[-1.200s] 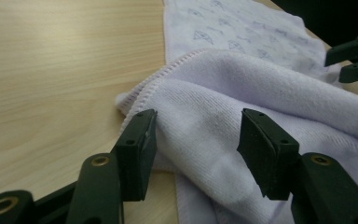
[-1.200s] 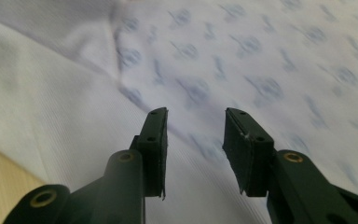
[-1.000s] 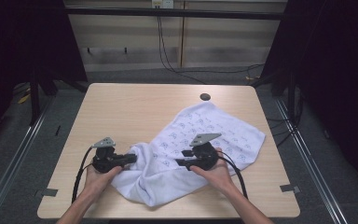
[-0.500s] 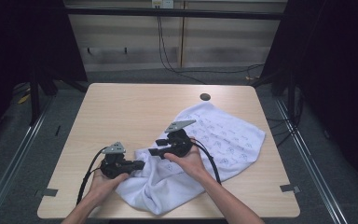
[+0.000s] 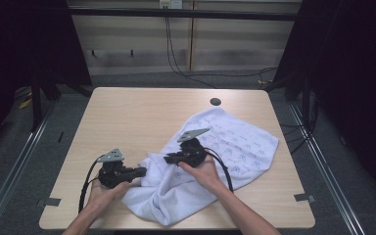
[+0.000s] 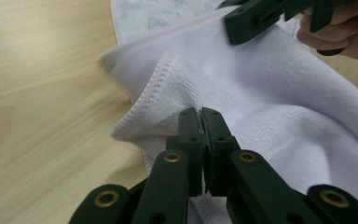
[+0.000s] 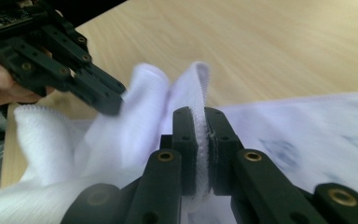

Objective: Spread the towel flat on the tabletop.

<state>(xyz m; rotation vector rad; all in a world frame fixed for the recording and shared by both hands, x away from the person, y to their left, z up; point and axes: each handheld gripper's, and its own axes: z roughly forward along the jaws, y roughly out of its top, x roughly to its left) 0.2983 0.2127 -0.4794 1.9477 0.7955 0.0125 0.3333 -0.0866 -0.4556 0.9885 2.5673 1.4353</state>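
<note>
A white towel with a faint printed pattern lies crumpled on the right half of the wooden table. My left gripper is shut on the towel's left edge; in the left gripper view its jaws pinch the hemmed edge between them. My right gripper is just to the right of it and points left. Its jaws have just been closing and now clamp a raised fold of the hem. The two grippers' tips are close together, each showing in the other's view.
A small dark round spot sits on the table beyond the towel. Grey tape marks lie by the front corners. Bare wood stretches to the left and the back. Dark frame posts and cables stand around the table.
My right gripper has moved left across the towel toward the left gripper and closed on a fold of the hem. The towel's left part has bunched up. The left gripper has hardly moved.
</note>
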